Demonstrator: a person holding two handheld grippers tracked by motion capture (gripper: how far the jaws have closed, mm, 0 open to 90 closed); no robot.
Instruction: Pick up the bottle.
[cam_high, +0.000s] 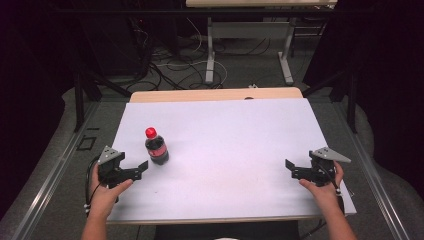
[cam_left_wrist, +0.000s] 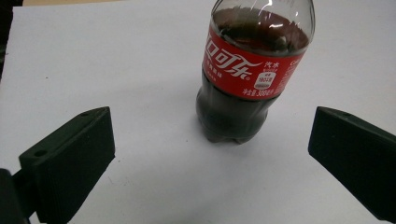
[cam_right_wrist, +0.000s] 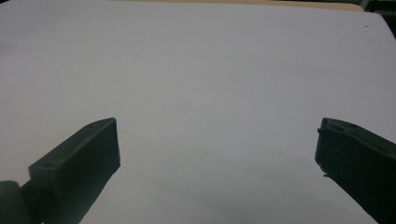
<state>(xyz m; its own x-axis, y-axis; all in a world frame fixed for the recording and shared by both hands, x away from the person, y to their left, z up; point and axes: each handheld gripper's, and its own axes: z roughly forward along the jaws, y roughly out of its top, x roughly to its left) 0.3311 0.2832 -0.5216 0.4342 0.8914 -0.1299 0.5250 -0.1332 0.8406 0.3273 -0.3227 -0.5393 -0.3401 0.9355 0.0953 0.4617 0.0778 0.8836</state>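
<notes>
The cola bottle (cam_left_wrist: 254, 74) stands upright just ahead of the left gripper (cam_left_wrist: 210, 158), whose fingers (cam_left_wrist: 70, 158) are spread wide and touch nothing. It is clear ribbed plastic with dark liquid, a glossy red label and a red cap; the right gripper (cam_right_wrist: 215, 168), jaws equally wide, faces bare matte white table (cam_right_wrist: 196, 70) well apart from it.

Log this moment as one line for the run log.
left gripper: open, near cola bottle | right gripper: open, nothing between jaws | bottle: upright, untouched

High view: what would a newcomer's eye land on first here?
The cola bottle with its red cap, standing upright on the left half of the white table. Next, the left gripper just short of it, jaws open towards it, and the right gripper open near the table's right edge.
</notes>
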